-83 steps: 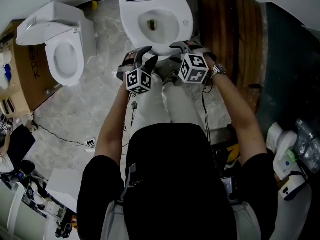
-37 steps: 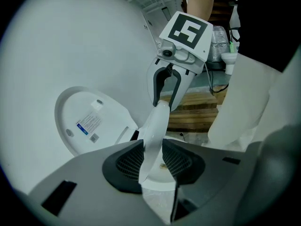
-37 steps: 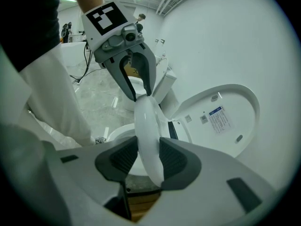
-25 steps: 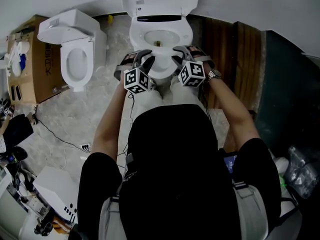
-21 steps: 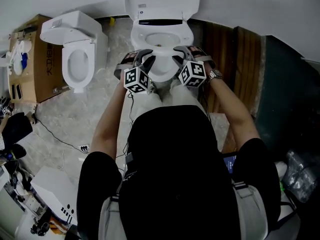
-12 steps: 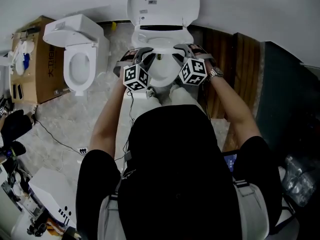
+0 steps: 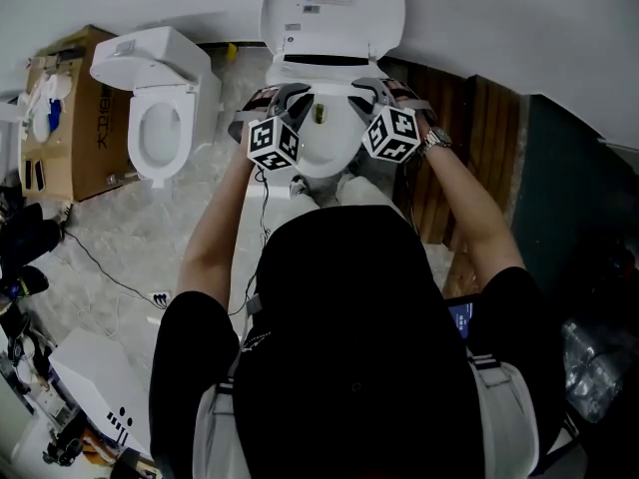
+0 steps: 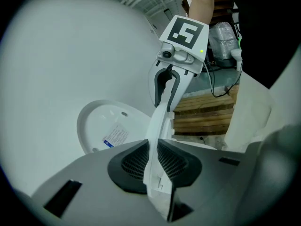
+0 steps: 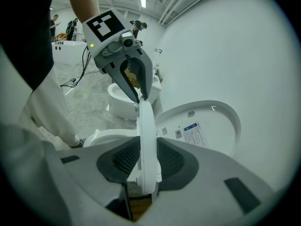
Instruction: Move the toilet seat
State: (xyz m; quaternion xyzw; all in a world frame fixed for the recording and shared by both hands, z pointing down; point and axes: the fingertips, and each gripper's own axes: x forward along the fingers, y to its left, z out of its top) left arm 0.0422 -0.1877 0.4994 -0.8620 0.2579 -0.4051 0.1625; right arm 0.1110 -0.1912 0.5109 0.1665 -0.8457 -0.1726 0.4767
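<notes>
The white toilet seat [image 7: 321, 164] is raised off the bowl, and each side of it is gripped. My left gripper [image 7: 283, 105] is shut on its left rim and my right gripper [image 7: 370, 98] on its right rim. In the left gripper view the seat [image 8: 158, 126] runs edge-on between the pads of my left gripper [image 8: 157, 166], whose jaws have just been closing on it. The right gripper view shows the seat [image 9: 146, 121] clamped in my right gripper [image 9: 146, 166], its jaws having tightened slightly. The lid [image 7: 332, 8] stands upright behind.
A second white toilet [image 7: 155, 108] stands on the floor to the left, next to a cardboard box [image 7: 55, 118]. Wooden boards [image 7: 469, 138] lie to the right of the bowl. Cables cross the marble floor [image 7: 110, 238]. The person's legs stand close in front of the bowl.
Both grippers have risen and moved toward the lid with the seat between them, tilting the seat up off the bowl. The left jaws have narrowed on the rim.
</notes>
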